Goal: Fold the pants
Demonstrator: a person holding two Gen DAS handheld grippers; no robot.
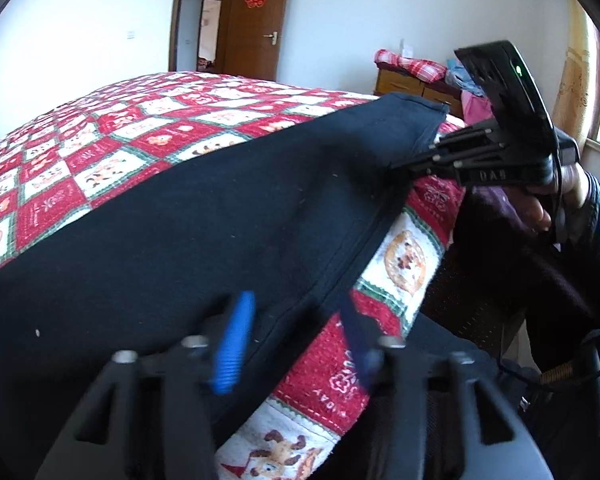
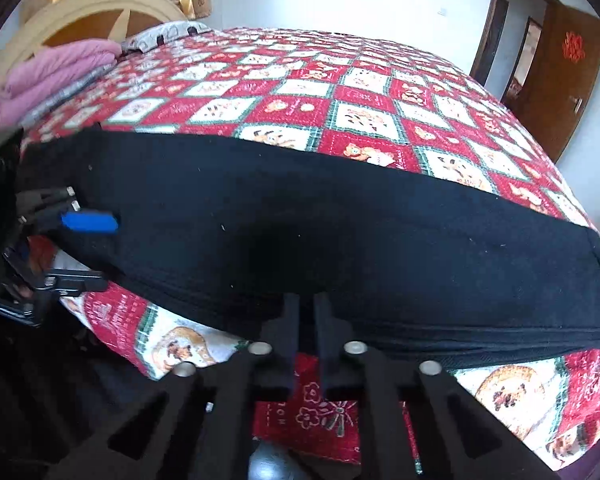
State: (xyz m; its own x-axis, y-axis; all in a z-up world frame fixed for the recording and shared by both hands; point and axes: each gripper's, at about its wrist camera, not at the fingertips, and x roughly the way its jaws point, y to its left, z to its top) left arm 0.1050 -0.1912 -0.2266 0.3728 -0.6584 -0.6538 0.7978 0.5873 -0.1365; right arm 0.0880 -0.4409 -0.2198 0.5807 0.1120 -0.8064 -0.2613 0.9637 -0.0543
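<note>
Pants [image 1: 204, 216] hem lies between both grippers' fingers [image 1: 232, 344].

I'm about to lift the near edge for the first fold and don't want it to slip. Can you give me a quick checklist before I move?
1. Pants lying flat in one long strip: ok.
2. Left hand-held gripper over the near seam edge: ok, the edge runs between its fingers.
3. Left grip closed on the fabric: not ok, the jaws stand open.
4. Right hand-held gripper at the near edge: ok, the jaws are shut there.
5. Fabric really pinched in the right one: cannot tell.
6. Landing area beyond the pants: ok, only quilt lies directly behind them.
</note>
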